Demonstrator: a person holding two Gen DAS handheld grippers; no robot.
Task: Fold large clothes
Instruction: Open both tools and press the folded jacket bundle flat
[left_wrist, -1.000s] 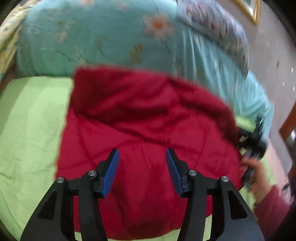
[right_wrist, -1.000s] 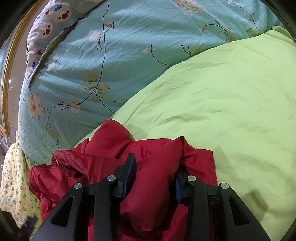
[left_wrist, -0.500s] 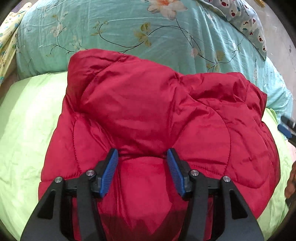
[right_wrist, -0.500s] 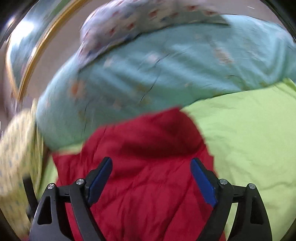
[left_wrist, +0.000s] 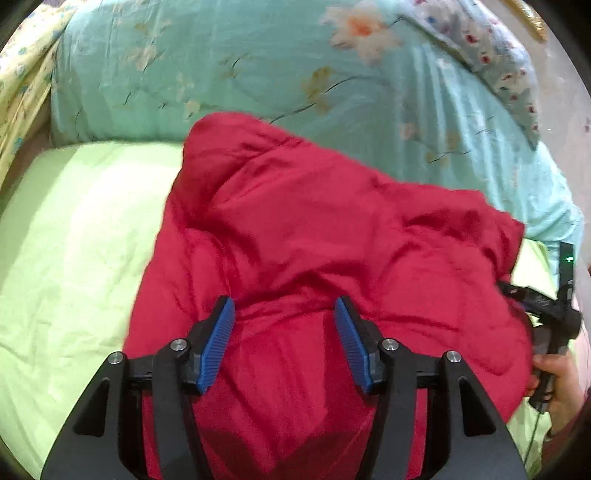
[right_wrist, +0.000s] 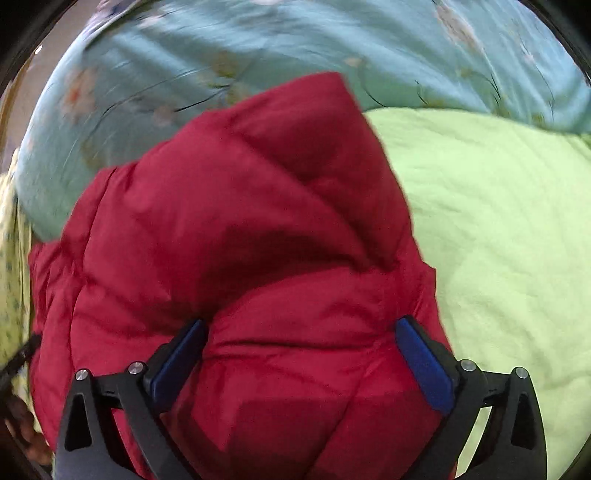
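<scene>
Nearest, the left gripper (left_wrist: 282, 341) stands with fingers apart over the red jacket (left_wrist: 314, 240), clamping nothing; the right gripper (right_wrist: 299, 363) is spread wider over the same bundle, also empty. The jacket lies bunched on the green sheet (left_wrist: 74, 240), its far edge against the teal quilt (left_wrist: 221, 66). It looks puffy, light and slippery, likely to spring back; a seam or hem edge should give the firmest hold.
</scene>
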